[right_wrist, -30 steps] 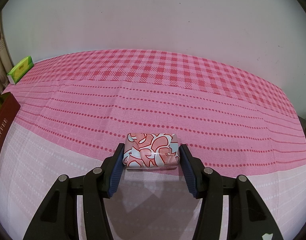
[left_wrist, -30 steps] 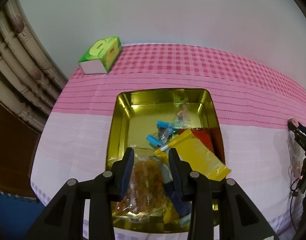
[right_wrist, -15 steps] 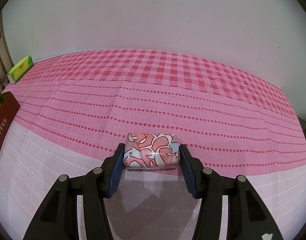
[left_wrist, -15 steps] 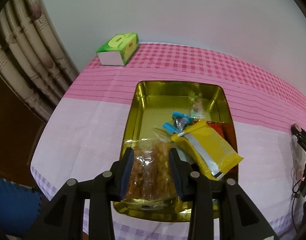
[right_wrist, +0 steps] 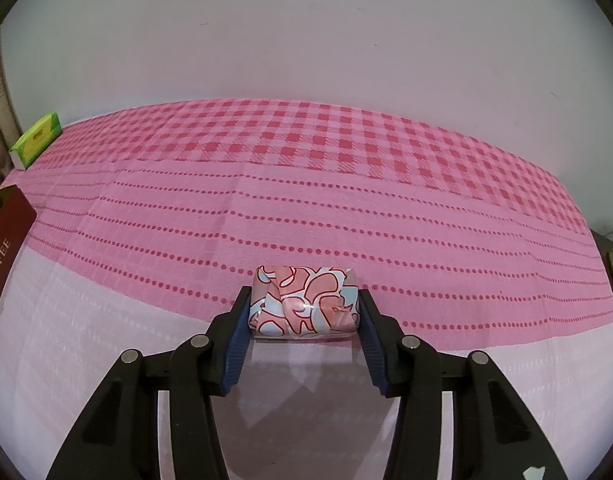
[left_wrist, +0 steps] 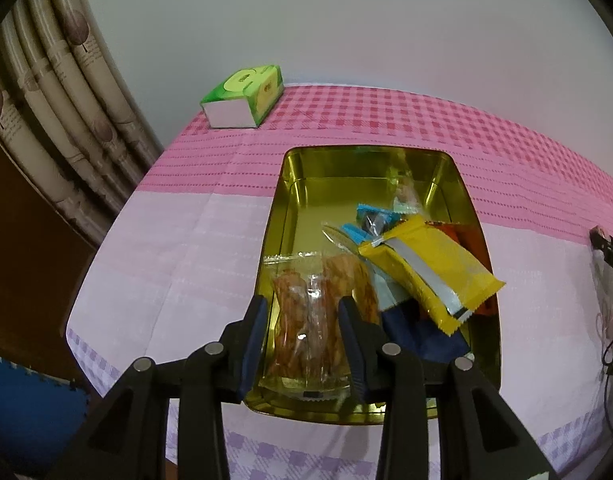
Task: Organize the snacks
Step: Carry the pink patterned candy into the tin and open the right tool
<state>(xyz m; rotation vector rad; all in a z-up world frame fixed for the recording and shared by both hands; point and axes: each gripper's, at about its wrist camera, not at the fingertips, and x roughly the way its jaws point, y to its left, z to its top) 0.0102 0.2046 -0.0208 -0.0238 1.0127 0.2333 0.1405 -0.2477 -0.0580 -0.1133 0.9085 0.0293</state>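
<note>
Item 1: my left gripper (left_wrist: 302, 330). Clenched on a clear bag (left_wrist: 320, 312) of orange crisps, fingers pinching its lower middle so the film bunches between them. The bag hangs over the near end of the gold tin (left_wrist: 464, 196); whether its bottom touches the tin floor I cannot tell.

Item 2: tin contents. Yellow packet (left_wrist: 430, 268) lying slantwise with its near end over the right rim; blue wrappers (left_wrist: 370, 220) behind it; an orange-red packet (left_wrist: 466, 236) against the right wall; something dark blue (left_wrist: 426, 336) under the yellow one. The left half of the floor is bare.

Item 3: my right gripper (right_wrist: 304, 308). Grasping a pink-and-white patterned packet (right_wrist: 304, 302) across its width, low over the cloth (right_wrist: 346, 200), well apart from the tin, whose red lid (right_wrist: 6, 236) shows at the far left edge.

Item 4: green box (left_wrist: 244, 96), far corner; not involved.

Handling note, my judgement: the crisps are brittle, so I should keep the squeeze light, lay the bag flat on the bare left floor, and let go only once it rests there. The patterned packet goes in next, clear of the overhanging yellow one.
</note>
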